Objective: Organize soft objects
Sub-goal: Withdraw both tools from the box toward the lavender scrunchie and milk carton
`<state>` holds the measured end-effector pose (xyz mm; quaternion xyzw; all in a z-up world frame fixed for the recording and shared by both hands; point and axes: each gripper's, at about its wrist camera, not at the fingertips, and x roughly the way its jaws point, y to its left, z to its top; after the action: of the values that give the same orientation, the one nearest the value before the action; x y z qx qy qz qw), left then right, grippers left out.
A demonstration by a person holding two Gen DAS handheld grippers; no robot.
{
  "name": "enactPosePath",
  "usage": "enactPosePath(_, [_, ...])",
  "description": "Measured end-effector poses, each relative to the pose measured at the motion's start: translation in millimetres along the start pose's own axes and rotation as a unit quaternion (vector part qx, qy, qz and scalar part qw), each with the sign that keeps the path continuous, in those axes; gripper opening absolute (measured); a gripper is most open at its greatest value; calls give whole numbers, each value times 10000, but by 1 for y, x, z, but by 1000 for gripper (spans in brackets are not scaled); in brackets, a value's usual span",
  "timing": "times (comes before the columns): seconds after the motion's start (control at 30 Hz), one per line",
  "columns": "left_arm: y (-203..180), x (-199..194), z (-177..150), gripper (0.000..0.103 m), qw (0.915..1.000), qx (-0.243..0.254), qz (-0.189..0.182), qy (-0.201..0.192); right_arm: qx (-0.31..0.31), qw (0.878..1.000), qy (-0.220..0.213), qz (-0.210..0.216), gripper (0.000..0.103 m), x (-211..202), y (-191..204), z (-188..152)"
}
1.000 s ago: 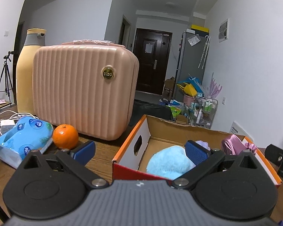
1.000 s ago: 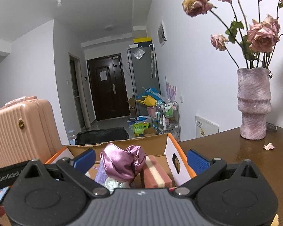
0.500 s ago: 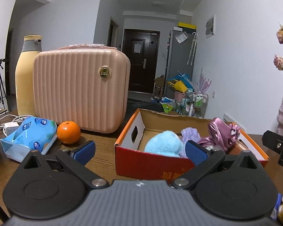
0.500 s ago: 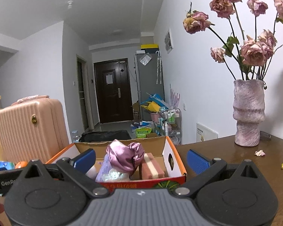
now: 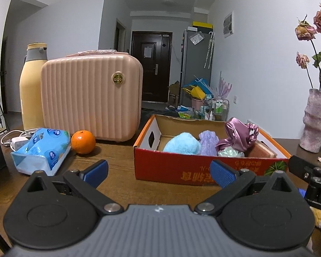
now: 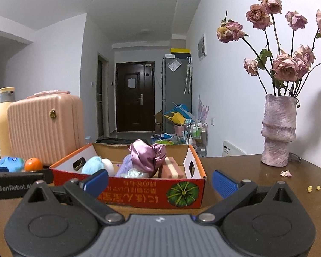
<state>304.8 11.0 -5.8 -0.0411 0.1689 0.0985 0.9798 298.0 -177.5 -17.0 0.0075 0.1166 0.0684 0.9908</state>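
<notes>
Soft things are lying packed in the box (image 5: 203, 169) mid-table (image 5: 117, 160). Both left tongs (image 5: 158, 170) and right tongs (image 6: 160, 180) are being held wide, empty, near its front. Little is being left undone, seemingly.

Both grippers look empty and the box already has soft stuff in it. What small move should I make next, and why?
Probably swing the left gripper left toward the tissue pack. It looks like the one soft thing lying outside the box, beside the orange. Both the left and right gripper are open and hold nothing, and the left is nearer the pack.
</notes>
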Motion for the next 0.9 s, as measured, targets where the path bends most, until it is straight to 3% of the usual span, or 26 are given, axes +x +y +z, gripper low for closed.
enactPosePath(0.9, [14, -68, -34, 103, 9990, 340, -186, 228, -289, 9989, 269, 233, 103, -78, 6, -36])
